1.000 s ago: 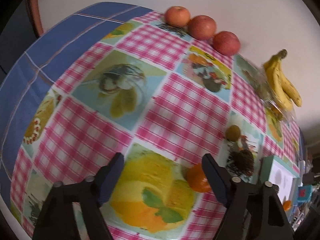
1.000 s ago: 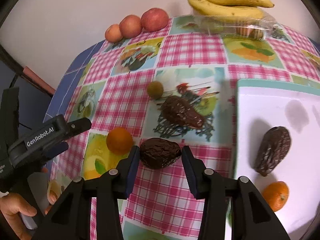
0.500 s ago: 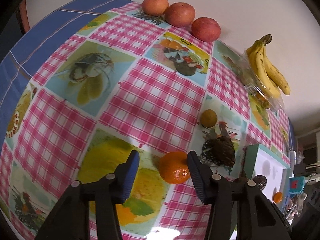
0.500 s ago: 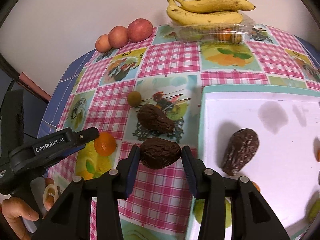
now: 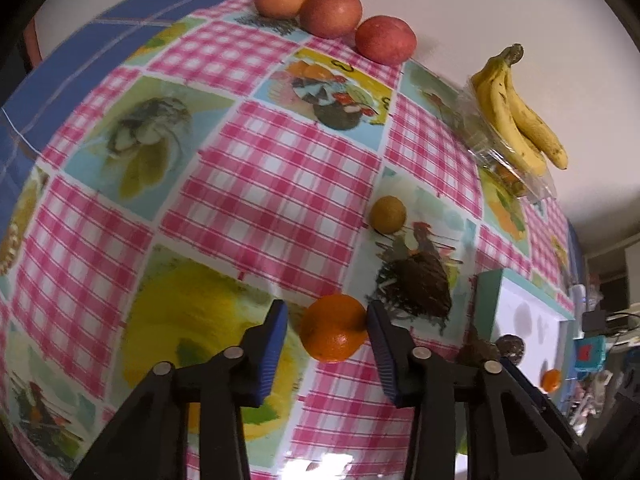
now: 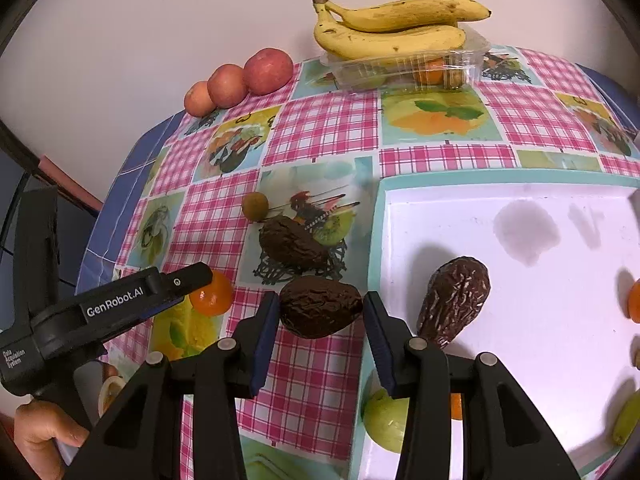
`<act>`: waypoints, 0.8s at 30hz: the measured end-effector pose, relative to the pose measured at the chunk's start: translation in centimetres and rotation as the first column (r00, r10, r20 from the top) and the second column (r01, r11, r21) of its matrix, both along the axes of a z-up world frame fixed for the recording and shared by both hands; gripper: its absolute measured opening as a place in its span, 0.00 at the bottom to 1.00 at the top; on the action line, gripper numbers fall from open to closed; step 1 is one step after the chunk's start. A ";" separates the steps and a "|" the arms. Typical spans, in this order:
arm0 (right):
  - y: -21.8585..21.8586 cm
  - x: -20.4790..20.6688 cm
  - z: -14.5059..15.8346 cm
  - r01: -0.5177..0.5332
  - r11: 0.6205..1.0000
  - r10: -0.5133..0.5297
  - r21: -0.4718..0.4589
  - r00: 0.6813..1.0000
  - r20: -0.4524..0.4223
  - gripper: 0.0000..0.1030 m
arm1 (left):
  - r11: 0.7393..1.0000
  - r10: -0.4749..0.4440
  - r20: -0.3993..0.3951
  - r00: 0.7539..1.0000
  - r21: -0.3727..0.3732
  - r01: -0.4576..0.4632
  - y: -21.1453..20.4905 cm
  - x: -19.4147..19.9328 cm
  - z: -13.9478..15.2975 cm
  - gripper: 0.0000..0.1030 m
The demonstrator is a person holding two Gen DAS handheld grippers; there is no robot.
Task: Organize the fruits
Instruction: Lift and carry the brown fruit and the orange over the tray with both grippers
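Note:
My left gripper [image 5: 326, 330] has its jaws around a small orange [image 5: 334, 328] on the checked tablecloth; the right finger touches it and a gap shows on the left side. The orange also shows in the right wrist view [image 6: 214, 294]. My right gripper [image 6: 320, 312] is shut on a dark wrinkled avocado [image 6: 320, 306] and holds it above the cloth, just left of the white tray [image 6: 378, 216]. Another dark avocado [image 6: 456, 300] lies in the tray. A third avocado [image 6: 292, 242] lies on the cloth.
A small brown fruit [image 6: 255, 203] sits beyond the loose avocado. Three apples [image 6: 240, 82] line the far edge by the wall. Bananas [image 6: 392, 26] rest on a clear plastic box [image 6: 404, 68]. The tray also holds a green apple [image 6: 384, 420] and an orange [image 6: 634, 302].
My left gripper has moved in on the small orange and narrowed around it. My right gripper has carried the avocado to the right, closer to the tray.

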State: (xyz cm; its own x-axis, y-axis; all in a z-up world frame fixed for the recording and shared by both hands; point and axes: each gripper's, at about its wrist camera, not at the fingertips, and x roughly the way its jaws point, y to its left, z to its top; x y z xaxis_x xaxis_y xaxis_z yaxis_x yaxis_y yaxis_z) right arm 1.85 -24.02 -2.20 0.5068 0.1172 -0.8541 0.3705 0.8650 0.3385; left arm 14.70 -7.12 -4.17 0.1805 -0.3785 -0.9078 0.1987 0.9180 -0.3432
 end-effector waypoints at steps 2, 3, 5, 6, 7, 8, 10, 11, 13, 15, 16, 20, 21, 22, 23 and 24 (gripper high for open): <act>-0.1 -0.1 0.0 0.003 1.000 -0.003 0.006 1.000 0.002 0.43 | 1.000 0.008 -0.010 1.000 -0.019 -0.008 0.1 -0.1 0.0 0.36; -0.2 -0.2 0.0 0.005 1.000 -0.005 0.010 1.000 0.004 0.43 | 1.000 0.007 -0.010 1.000 -0.020 -0.008 0.1 -0.2 0.0 0.35; -0.2 -0.2 0.1 0.008 1.000 -0.008 0.012 1.000 0.006 0.43 | 1.000 0.009 -0.013 1.000 -0.026 -0.010 0.1 -0.2 0.0 0.35; -0.2 -0.2 0.1 0.008 1.000 -0.008 0.012 1.000 0.008 0.43 | 0.999 0.016 -0.017 1.000 -0.033 -0.017 0.2 -0.2 0.0 0.35; -0.2 -0.2 0.2 0.010 1.000 -0.010 0.012 1.000 0.009 0.43 | 0.999 0.023 -0.020 1.000 -0.036 -0.024 0.4 -0.2 0.0 0.35; -0.2 -0.2 0.2 0.010 1.000 -0.010 0.013 1.000 0.010 0.43 | 0.999 0.032 -0.020 0.999 -0.034 -0.033 0.6 -0.2 0.1 0.35; -0.3 -0.3 0.2 0.010 1.000 -0.010 0.014 1.000 0.011 0.43 | 0.999 0.049 -0.003 0.999 -0.018 -0.049 1.0 -0.1 0.4 0.34; -0.2 -0.3 0.2 0.011 1.000 -0.011 0.015 1.000 0.012 0.43 | 0.998 0.056 0.004 0.998 -0.014 -0.056 1.1 0.0 0.5 0.34; -0.3 -0.3 0.3 0.013 1.000 -0.013 0.016 1.000 0.013 0.43 | 0.997 0.076 0.013 0.997 -0.022 -0.076 1.7 0.1 0.9 0.34; -0.3 -0.4 0.4 0.016 1.000 -0.016 0.014 1.000 0.015 0.43 | 0.995 0.092 0.020 0.996 -0.034 -0.091 2.1 0.2 1.3 0.34; -0.4 -0.4 0.5 0.020 1.000 -0.020 0.012 1.000 0.017 0.43 | 0.995 0.097 0.030 0.995 -0.036 -0.096 2.3 0.3 1.6 0.34; -1.0 -0.8 1.0 0.038 0.999 -0.039 0.022 0.999 0.032 0.43 | 0.994 0.100 0.067 0.993 -0.048 -0.097 2.3 0.3 3.0 0.34; -1.2 -1.0 1.2 0.044 0.999 -0.045 0.025 0.998 0.038 0.43 | 0.994 0.099 0.072 0.992 -0.052 -0.096 2.2 0.3 3.2 0.34; -1.6 -1.2 1.5 0.053 0.998 -0.055 0.028 0.997 0.046 0.43 | 0.994 0.097 0.079 0.992 -0.056 -0.092 2.1 0.2 3.5 0.34; -2.0 -1.4 1.7 0.063 0.998 -0.065 0.032 0.996 0.053 0.43 | 0.994 0.094 0.084 0.992 -0.060 -0.089 1.8 0.1 3.8 0.34; -2.5 -1.6 2.0 0.076 0.996 -0.078 0.035 0.995 0.060 0.43 | 0.994 0.089 0.089 0.992 -0.065 -0.084 1.7 0.0 4.0 0.34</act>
